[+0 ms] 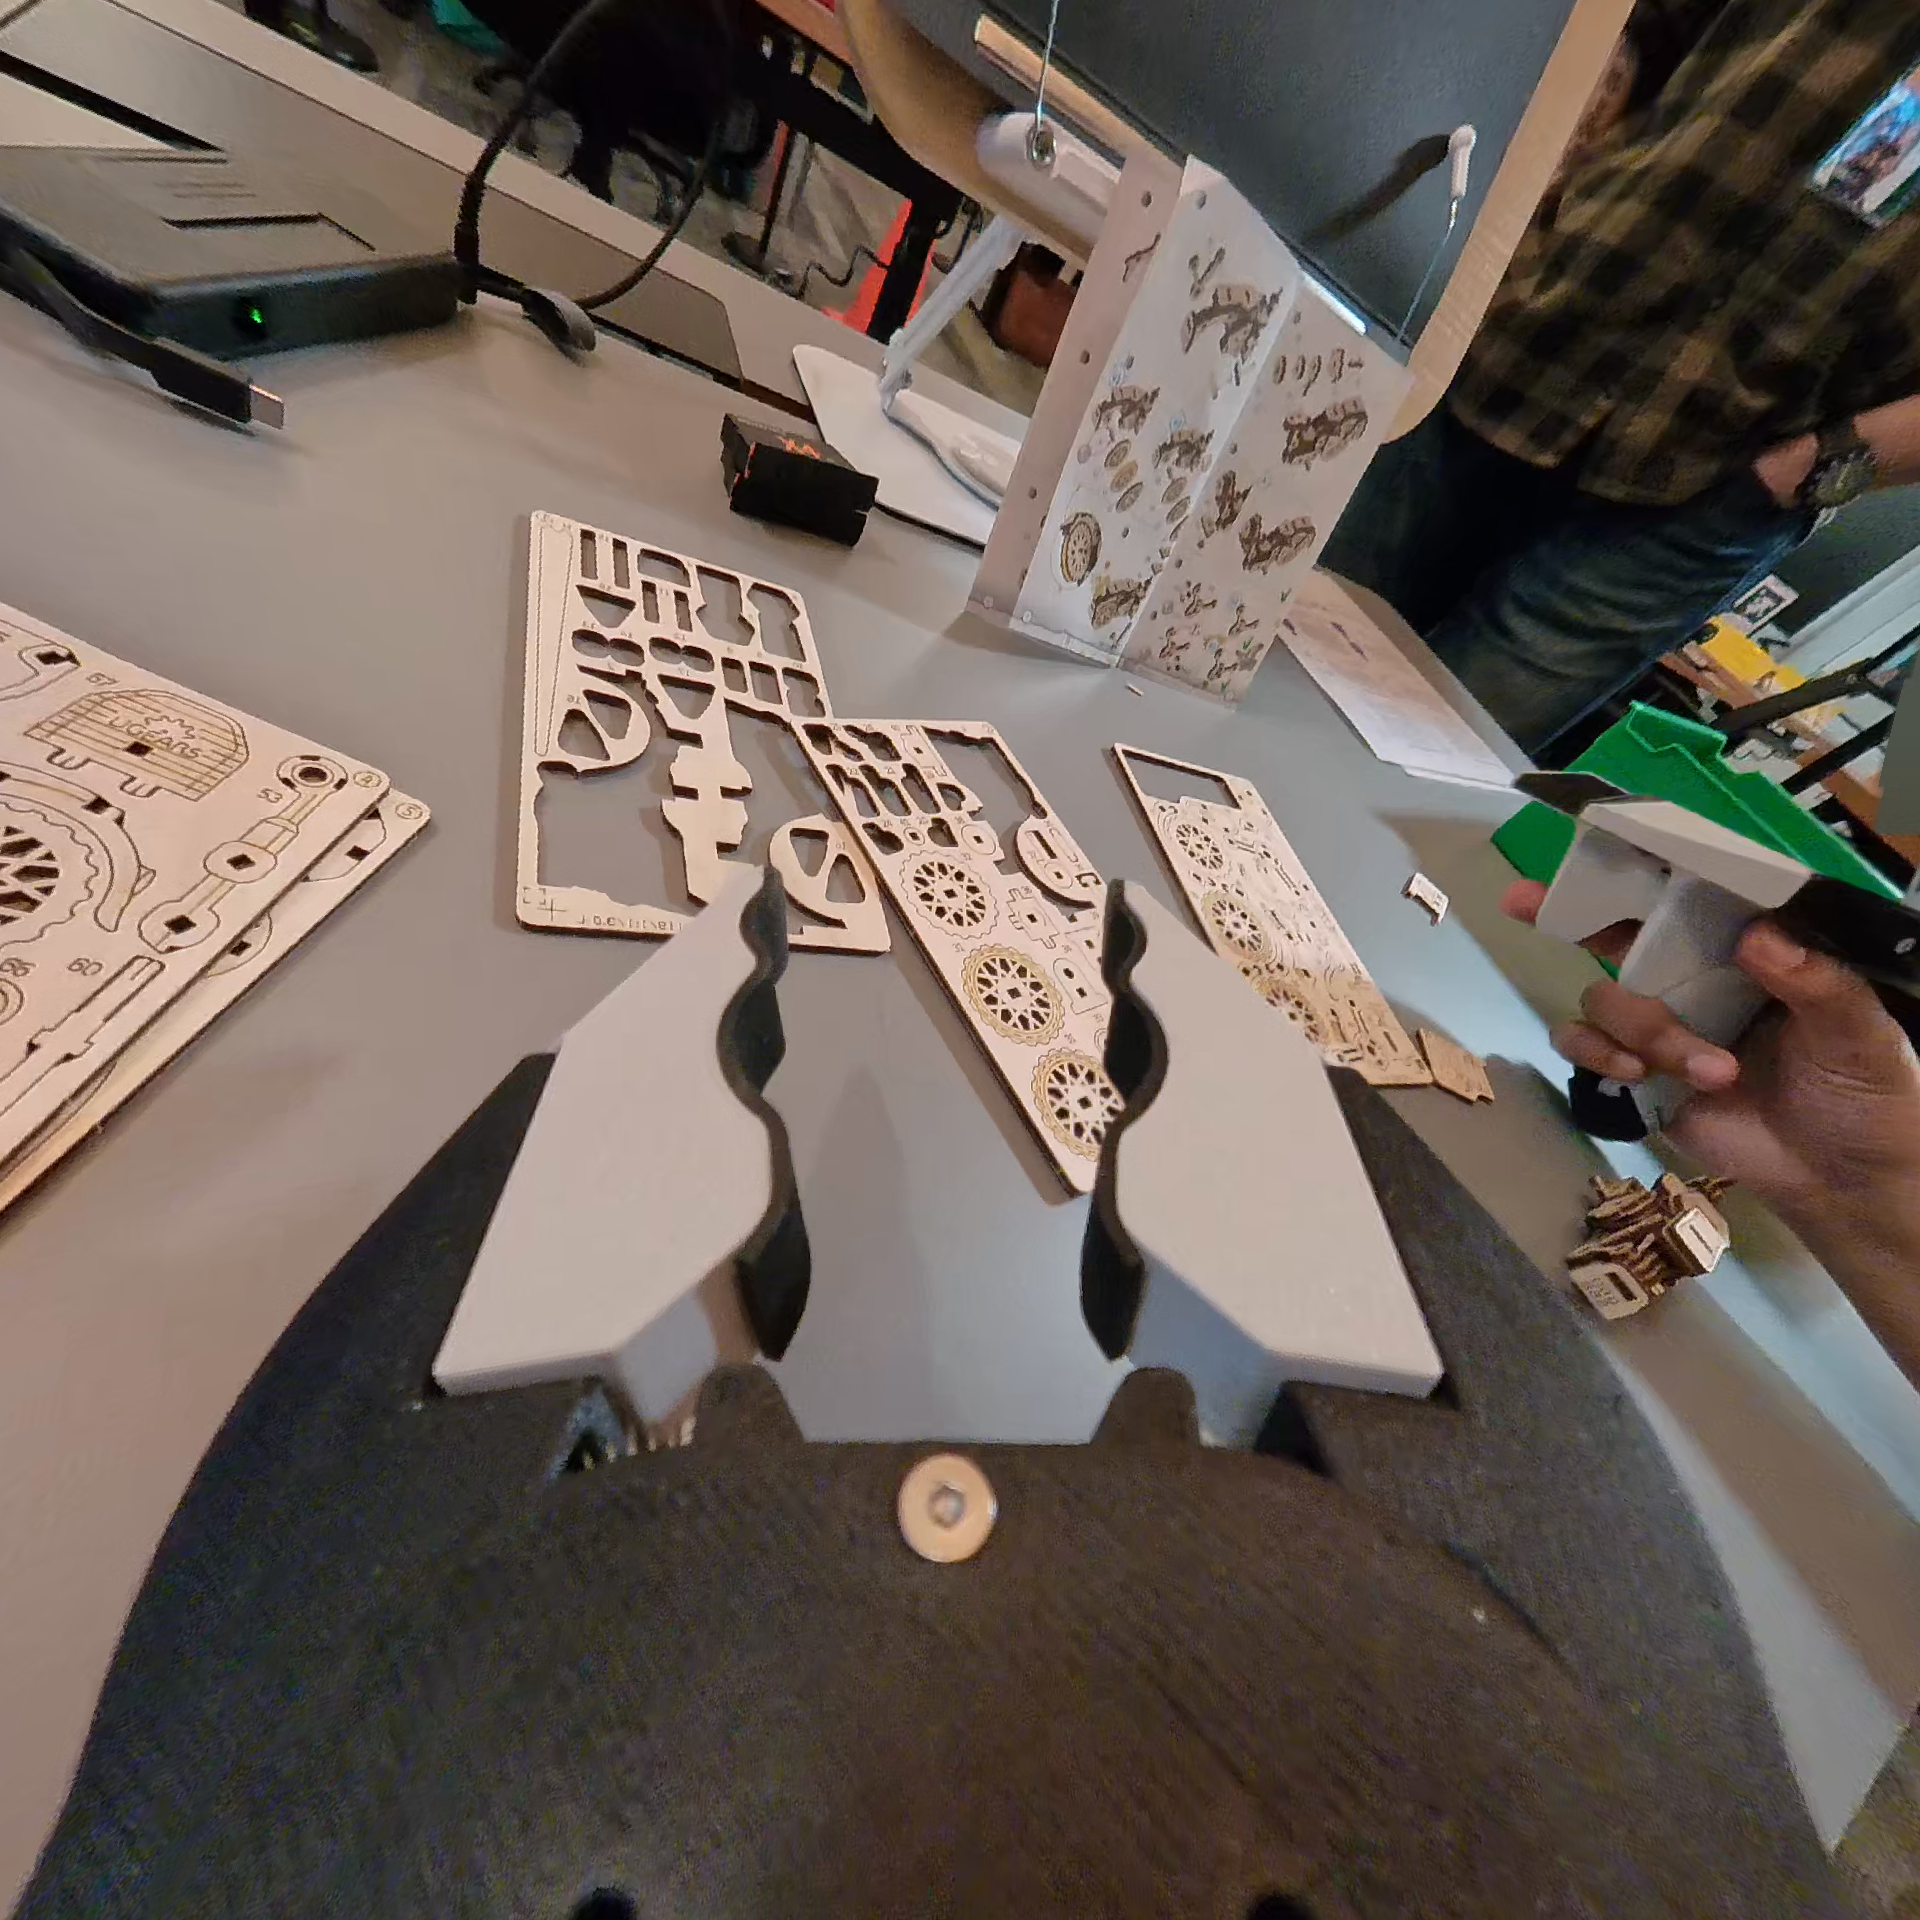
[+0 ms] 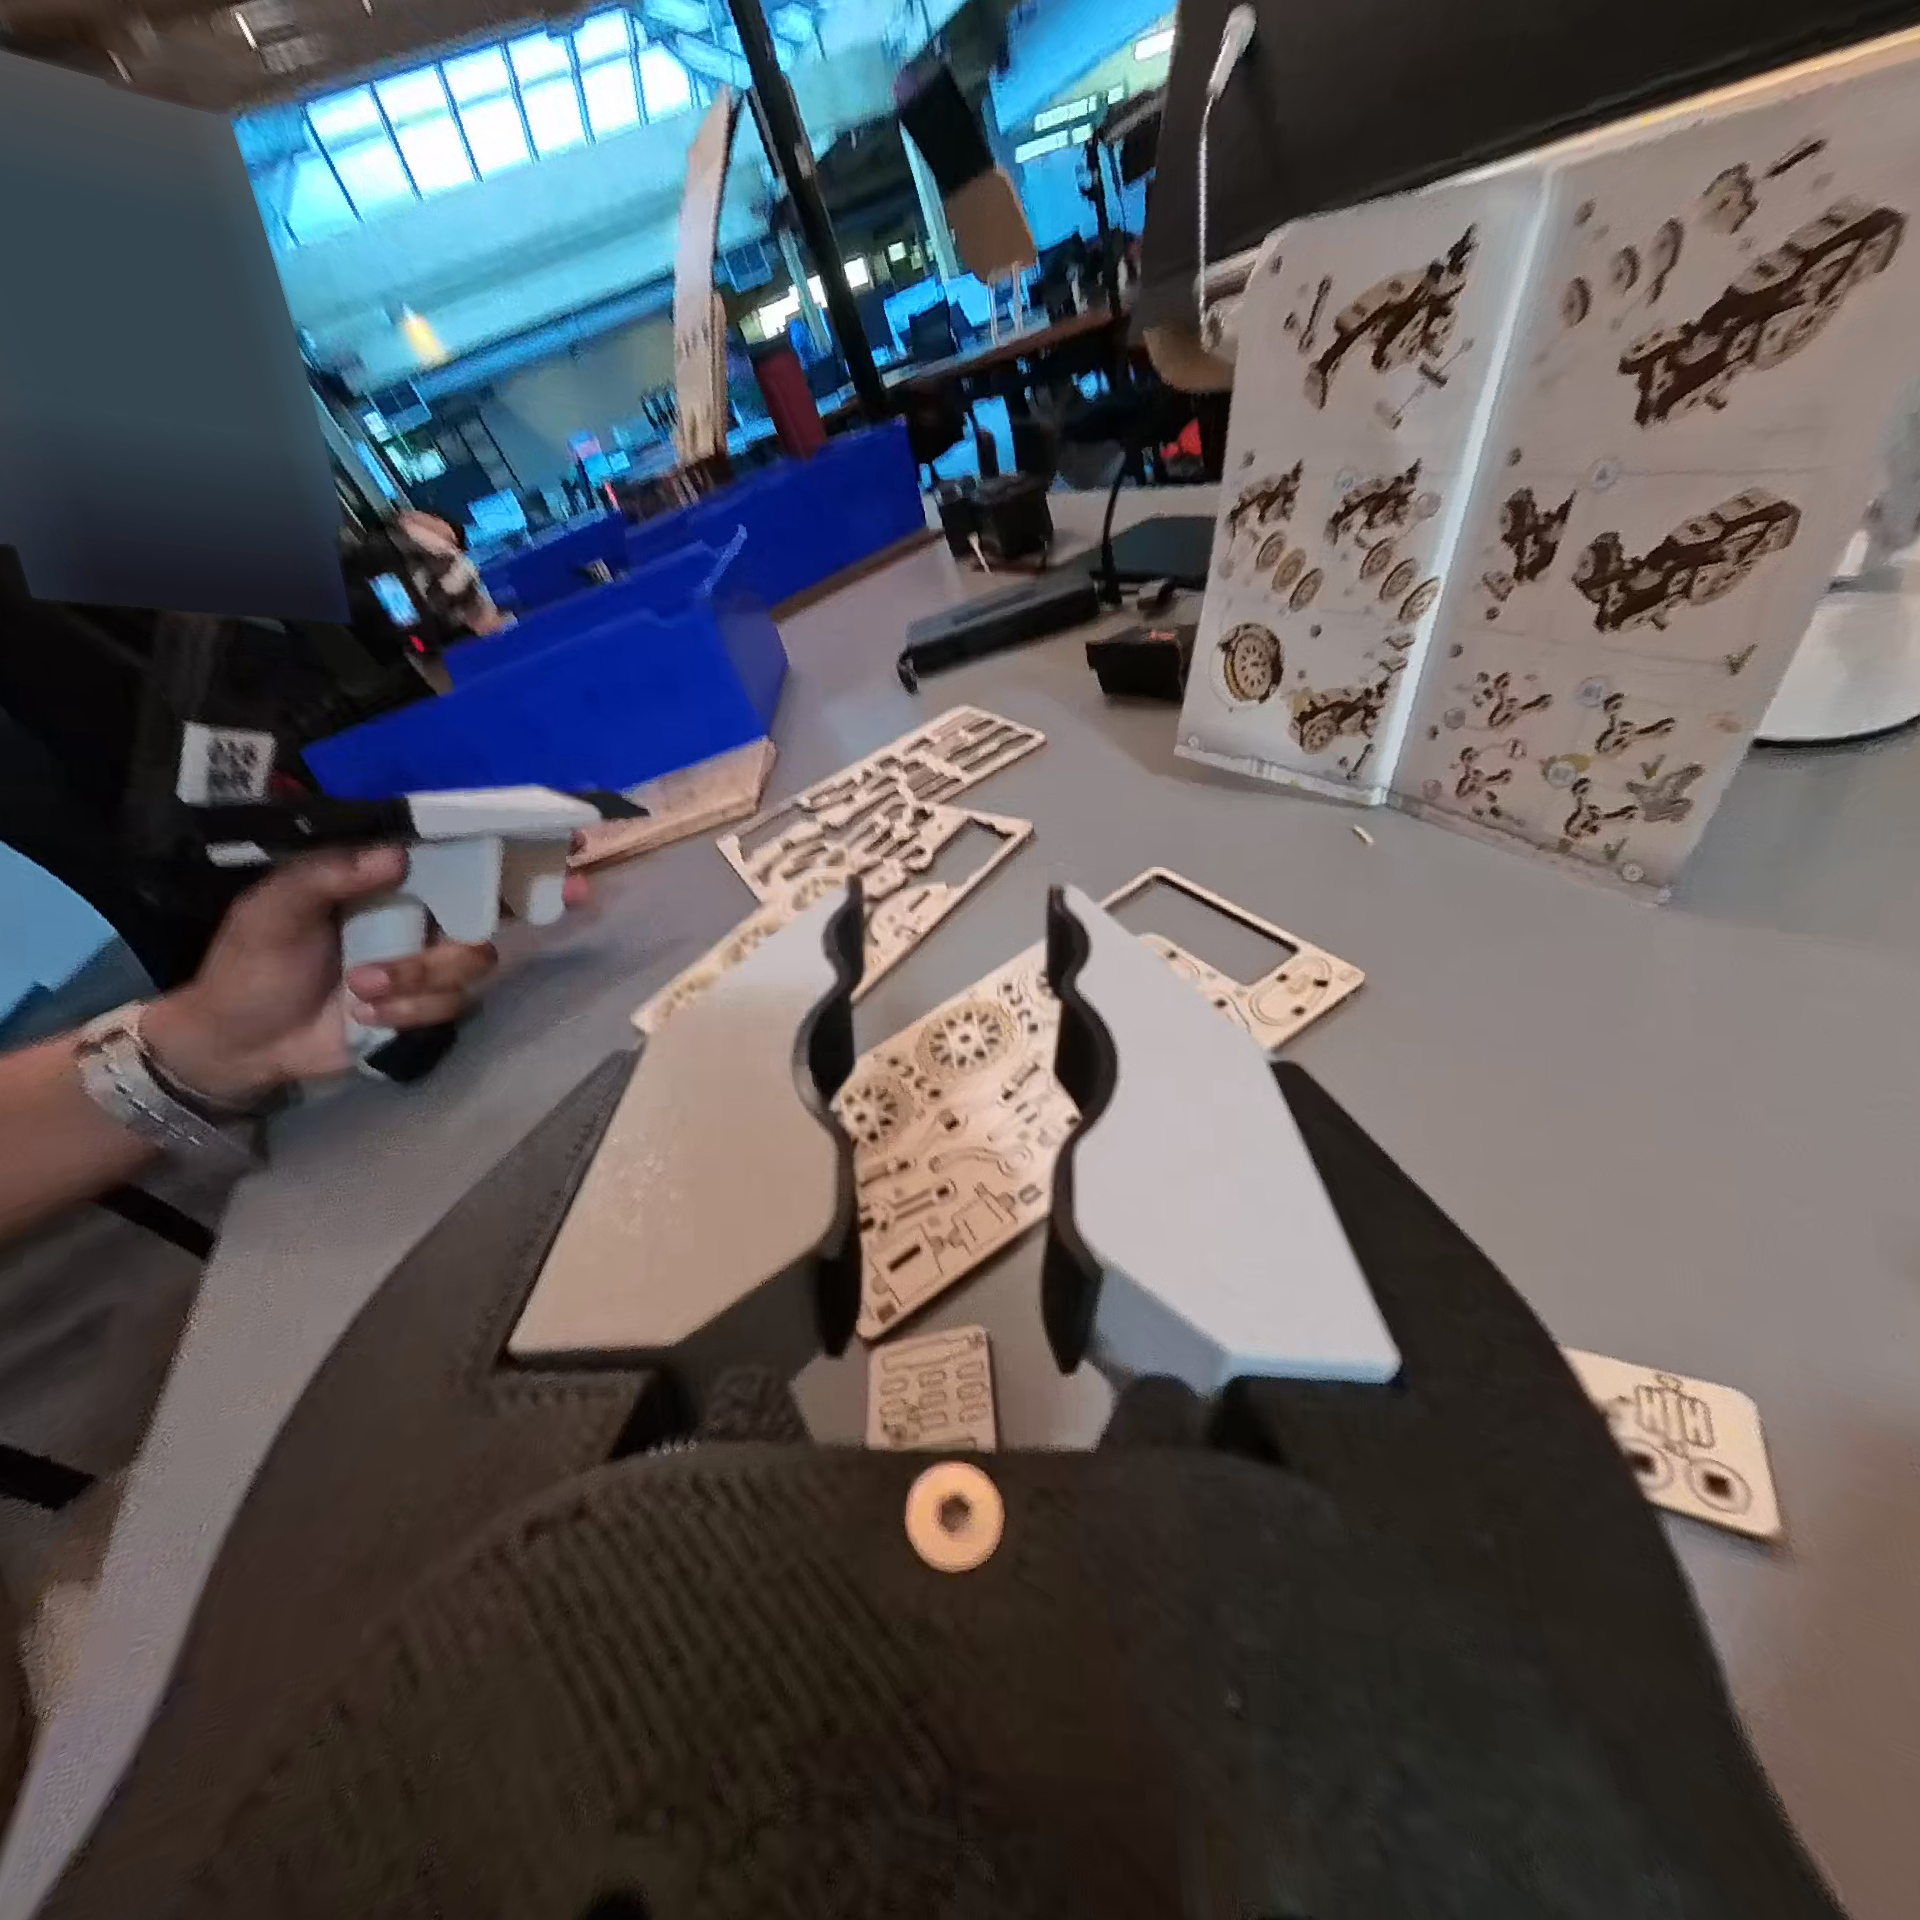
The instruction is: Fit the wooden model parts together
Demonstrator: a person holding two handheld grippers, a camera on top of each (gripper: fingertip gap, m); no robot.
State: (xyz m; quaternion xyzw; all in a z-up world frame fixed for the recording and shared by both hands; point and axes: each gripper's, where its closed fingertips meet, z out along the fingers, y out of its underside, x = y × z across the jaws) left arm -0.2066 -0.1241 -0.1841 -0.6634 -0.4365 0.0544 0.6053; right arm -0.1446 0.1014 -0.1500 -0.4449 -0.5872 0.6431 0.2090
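Left wrist view: the left claw (image 1: 940,904) gapes empty, wavy black pads (image 1: 758,1039) above flat laser-cut plywood sheets (image 1: 966,914); the right claw (image 2: 951,914) likewise spreads empty over the smooth grey worktop (image 2: 1507,1122).

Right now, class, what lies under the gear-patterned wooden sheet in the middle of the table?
The gear-patterned sheet overlaps the lower right corner of the mostly punched-out sheet; elsewhere it rests on the grey table. Whatever sits beneath its middle is covered and cannot be seen.

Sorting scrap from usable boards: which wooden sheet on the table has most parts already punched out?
The farthest sheet, beyond the left claw: mostly empty cutouts, while the others keep their wheels.
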